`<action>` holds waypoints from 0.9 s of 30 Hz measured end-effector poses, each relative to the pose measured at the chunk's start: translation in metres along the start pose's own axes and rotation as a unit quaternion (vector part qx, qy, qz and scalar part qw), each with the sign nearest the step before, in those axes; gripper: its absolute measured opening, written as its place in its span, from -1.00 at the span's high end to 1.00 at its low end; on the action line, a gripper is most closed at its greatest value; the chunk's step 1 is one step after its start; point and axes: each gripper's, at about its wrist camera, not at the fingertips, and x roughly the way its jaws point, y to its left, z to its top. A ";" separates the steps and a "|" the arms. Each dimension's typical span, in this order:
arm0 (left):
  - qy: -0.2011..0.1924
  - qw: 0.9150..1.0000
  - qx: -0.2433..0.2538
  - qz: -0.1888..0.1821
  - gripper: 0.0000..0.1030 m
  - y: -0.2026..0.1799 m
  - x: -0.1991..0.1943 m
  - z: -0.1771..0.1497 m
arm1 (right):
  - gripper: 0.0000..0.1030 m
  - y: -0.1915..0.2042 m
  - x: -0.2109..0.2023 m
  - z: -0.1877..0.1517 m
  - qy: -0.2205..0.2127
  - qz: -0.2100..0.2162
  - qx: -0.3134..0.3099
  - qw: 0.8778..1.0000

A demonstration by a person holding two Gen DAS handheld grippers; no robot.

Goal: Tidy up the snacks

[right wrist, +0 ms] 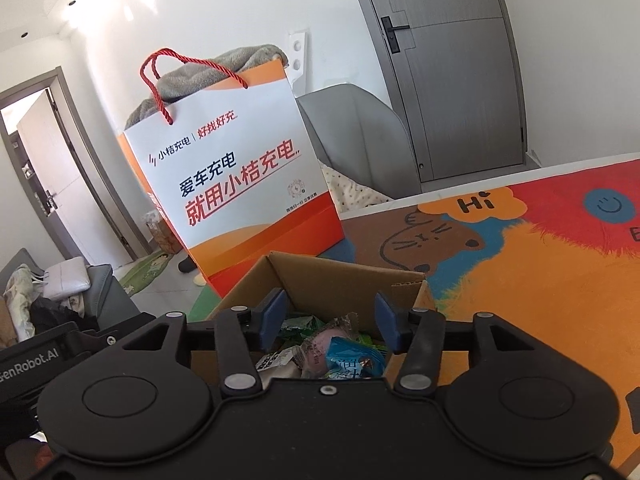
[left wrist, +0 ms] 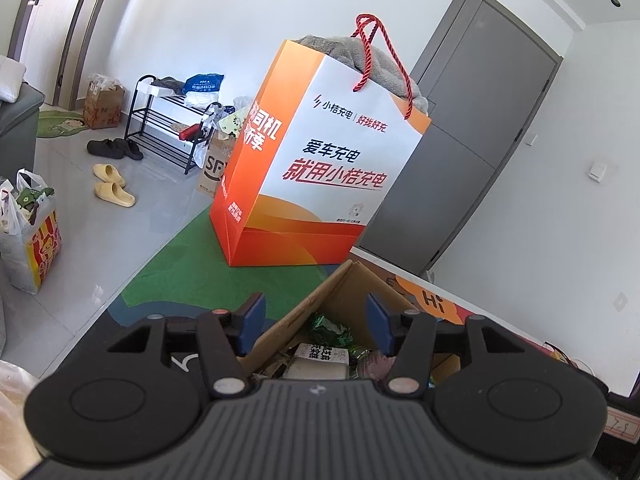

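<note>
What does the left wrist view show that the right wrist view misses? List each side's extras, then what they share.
Left wrist only: yellow slippers, black shoe rack and a plastic bag on the floor.
Right wrist only: door handle, grey chair, and the cat drawing on the mat.
Both: orange paper bag holding a grey blanket, the cardboard box of snacks, each open claw above it.

A: What's the room like past the tongs?
B: White walls, grey door ahead, glossy pale floor, black shoe rack off left, bright daylight.
</note>
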 end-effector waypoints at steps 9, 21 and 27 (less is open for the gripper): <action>0.001 1.000 0.023 -0.003 -0.64 -0.019 -0.007 -0.009 | -0.36 -0.018 -0.027 -0.003 -0.011 -0.012 0.007 1.000; 0.031 0.994 0.099 -0.018 -0.94 -0.054 -0.013 -0.027 | -0.74 -0.053 -0.079 -0.011 -0.041 -0.053 0.018 0.998; 0.039 0.990 0.130 -0.031 -0.99 -0.065 -0.021 -0.036 | -0.88 -0.065 -0.103 -0.016 -0.054 -0.068 0.023 0.996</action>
